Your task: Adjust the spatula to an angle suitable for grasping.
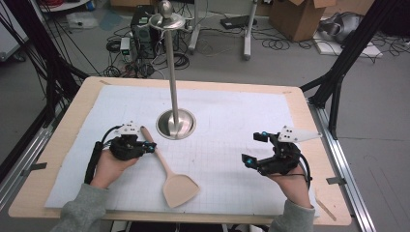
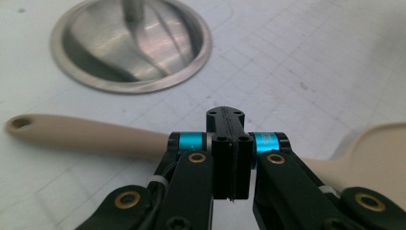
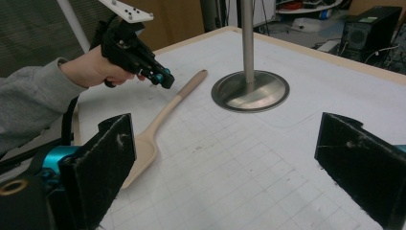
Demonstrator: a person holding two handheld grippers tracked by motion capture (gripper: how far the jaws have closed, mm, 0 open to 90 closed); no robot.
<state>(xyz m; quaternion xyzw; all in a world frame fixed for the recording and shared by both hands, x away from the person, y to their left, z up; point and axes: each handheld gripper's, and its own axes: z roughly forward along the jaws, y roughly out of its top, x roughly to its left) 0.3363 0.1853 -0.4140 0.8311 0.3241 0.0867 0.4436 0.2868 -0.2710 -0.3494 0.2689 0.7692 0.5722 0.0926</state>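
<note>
A wooden spatula (image 1: pixel 167 169) lies flat on the white grid mat (image 1: pixel 232 116), its blade toward the table's front edge. My left gripper (image 1: pixel 152 148) is shut with nothing between its jaws and hangs just left of the spatula's handle (image 3: pixel 184 93). In the left gripper view the closed pads (image 2: pixel 230 143) stand in front of the handle (image 2: pixel 91 136), apart from it. At the right of the mat my right gripper (image 1: pixel 255 148) is open wide and holds nothing. Its two black pads (image 3: pixel 105 158) frame bare mat in the right gripper view.
A steel stand with a round base (image 1: pixel 176 124) and a tall pole (image 1: pixel 171 67) rises at mid-table, just behind the spatula's handle end. The wooden table rim (image 1: pixel 309 121) borders the mat. Cables, a computer case (image 1: pixel 142 26) and a cardboard box (image 1: pixel 300 17) sit on the floor beyond.
</note>
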